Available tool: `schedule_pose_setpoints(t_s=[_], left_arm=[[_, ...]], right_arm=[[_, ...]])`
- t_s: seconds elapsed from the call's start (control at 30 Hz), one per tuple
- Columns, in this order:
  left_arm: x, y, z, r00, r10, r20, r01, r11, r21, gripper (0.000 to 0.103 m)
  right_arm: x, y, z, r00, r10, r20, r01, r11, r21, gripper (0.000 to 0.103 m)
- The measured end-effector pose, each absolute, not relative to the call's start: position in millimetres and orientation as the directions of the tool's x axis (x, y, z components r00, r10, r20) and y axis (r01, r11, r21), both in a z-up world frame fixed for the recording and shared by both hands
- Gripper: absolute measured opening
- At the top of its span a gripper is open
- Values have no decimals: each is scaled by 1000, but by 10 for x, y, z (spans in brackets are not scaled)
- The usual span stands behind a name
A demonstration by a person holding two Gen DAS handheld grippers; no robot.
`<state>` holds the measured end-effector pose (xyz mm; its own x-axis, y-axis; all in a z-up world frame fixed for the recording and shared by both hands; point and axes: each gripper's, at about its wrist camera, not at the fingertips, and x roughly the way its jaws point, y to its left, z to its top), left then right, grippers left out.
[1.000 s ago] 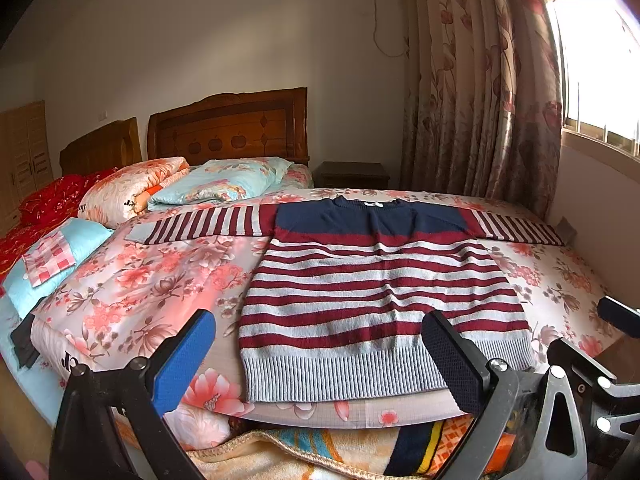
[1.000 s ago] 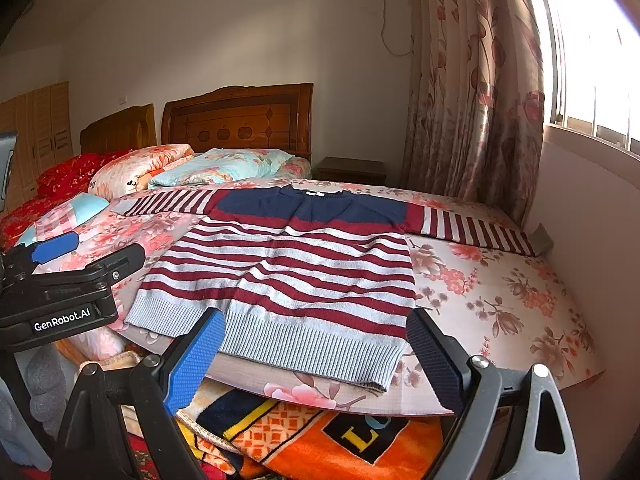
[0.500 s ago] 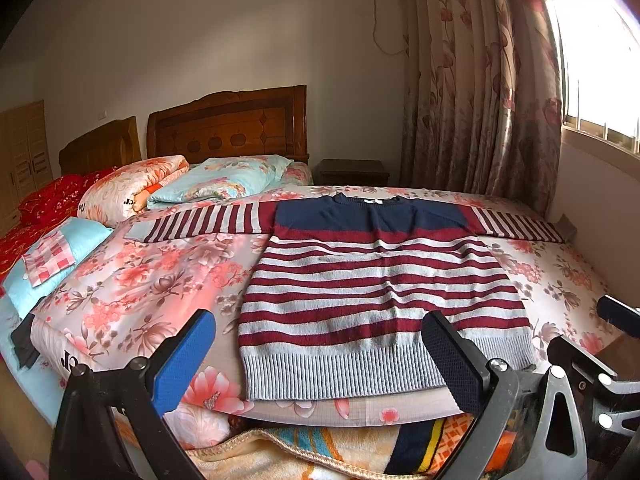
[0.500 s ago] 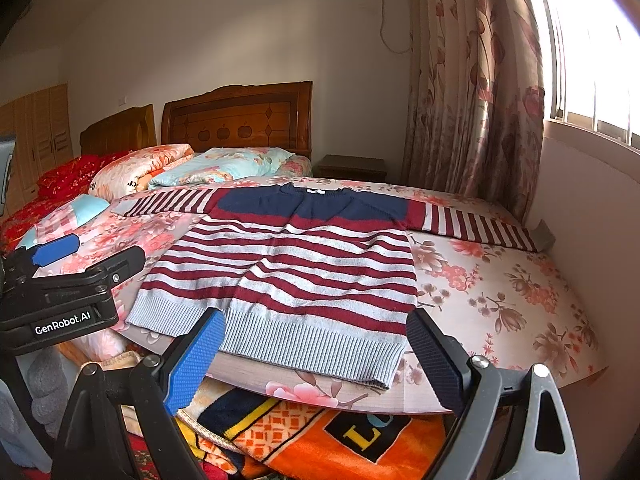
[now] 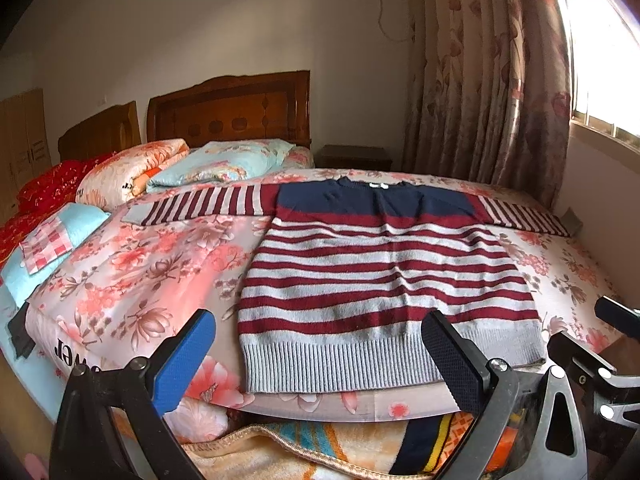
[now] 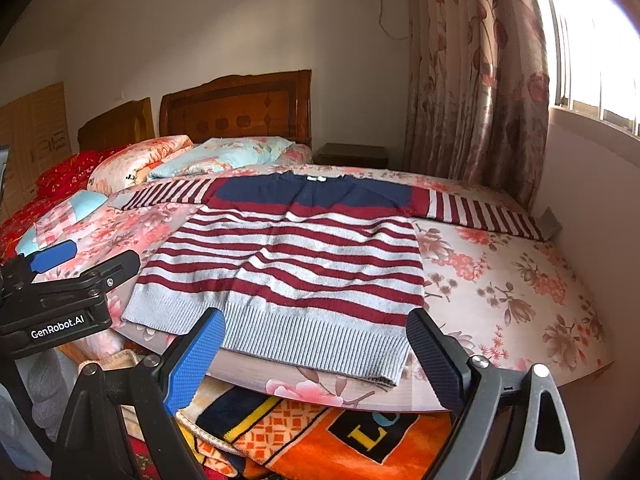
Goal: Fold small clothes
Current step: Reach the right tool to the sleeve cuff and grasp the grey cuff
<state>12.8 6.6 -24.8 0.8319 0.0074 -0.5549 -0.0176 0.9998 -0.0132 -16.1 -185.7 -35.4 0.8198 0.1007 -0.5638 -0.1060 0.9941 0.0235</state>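
A small knit sweater [image 5: 380,276], navy at the yoke with dark red and grey stripes, lies flat and face up on the floral bed cover [image 5: 140,264], both sleeves spread out sideways. It also shows in the right wrist view [image 6: 296,264]. My left gripper [image 5: 320,360] is open and empty, just in front of the sweater's grey hem. My right gripper [image 6: 316,354] is open and empty, also before the hem, to the right of the left gripper's body [image 6: 56,300].
Pillows [image 5: 224,164] and folded quilts [image 5: 128,172] lie at the wooden headboard [image 5: 228,112]. A nightstand [image 5: 354,156], floral curtain [image 5: 484,80] and wall under the window [image 6: 592,208] bound the right side. Patterned blankets [image 6: 320,432] hang below the bed's front edge.
Both grippers have shifted slightly, so the sweater's hem sits a little lower and closer in both views. The jaws stay open and the sweater has not moved.
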Motion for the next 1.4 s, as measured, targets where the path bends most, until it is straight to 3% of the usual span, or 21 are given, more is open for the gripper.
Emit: schedule_pose_setpoints(t_s=[0.4,0.7,0.83,0.97,1.17,1.33,1.4], left_arm=[[555,88,-501,744,7,-668,-30,999,-23,103],[1008,-53,-474,722,2,-692,21,999,25,103],[1482,-218,-417,708,-23,-705,66,997,34,103],[2137,-528,-409,686,-73,-724,135,990,28,103],[3082,-978,-666,656,-27,-754,186,974,127,103],[3417,-933,-976,591,-21,-806,146,986,81,103],[3411,-839,-1009,589,-86,-804,136,991,-7,103]], right_arm=[[243,-1909,-556,749,130,-649,-106,991,76,94],[570,-2065,-568,745,123,-656,-93,992,81,93],[891,-2524,-514,757,49,-651,21,995,99,93],[1318,-3274,-585,728,22,-685,177,959,220,91],[1871,-4450,-844,672,-56,-739,411,858,308,84],[2227,-5367,-1031,609,-192,-770,572,779,258,79],[2356,-5652,-1099,596,-209,-775,601,757,257,78]])
